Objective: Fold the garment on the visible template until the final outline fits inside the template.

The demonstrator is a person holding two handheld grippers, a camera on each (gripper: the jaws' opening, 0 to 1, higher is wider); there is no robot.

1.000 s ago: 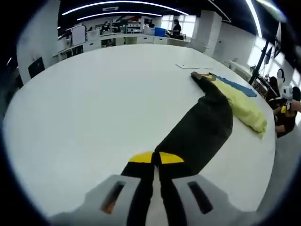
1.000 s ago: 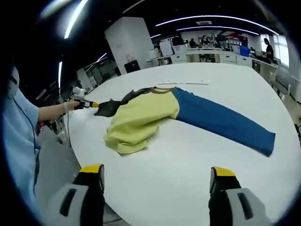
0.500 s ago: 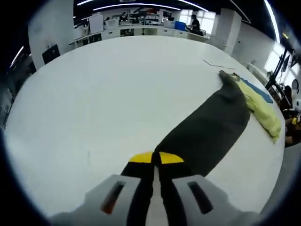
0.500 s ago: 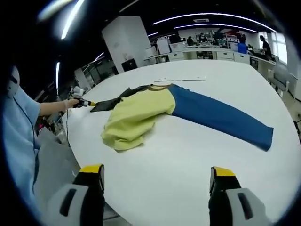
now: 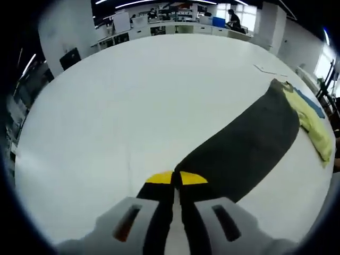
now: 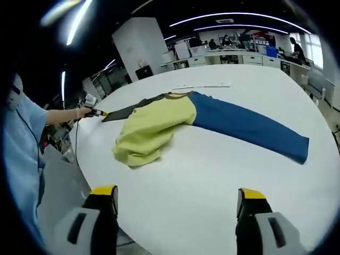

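Observation:
A shirt lies on the white table [image 5: 133, 95]: black sleeve [image 5: 244, 143], bunched yellow body [image 6: 151, 130] and blue sleeve [image 6: 249, 127]. My left gripper [image 5: 176, 178] is shut on the cuff end of the black sleeve, which stretches flat away to the upper right in the left gripper view. In the right gripper view that same gripper [image 6: 93, 111] shows far left, holding the dark sleeve [image 6: 125, 110] taut. My right gripper [image 6: 178, 199] stands open above bare table, well short of the yellow body. A thin template line [image 6: 204, 85] is faintly seen beyond the collar.
A person's blue sleeve [image 6: 21, 154] and hand are at the left of the right gripper view. The table edge [image 6: 79, 164] runs near that side. Desks, shelves and people stand far behind.
The left gripper has pulled the black sleeve outward, so it lies longer and flatter. The yellow body has slid slightly. The right gripper stays open in place.

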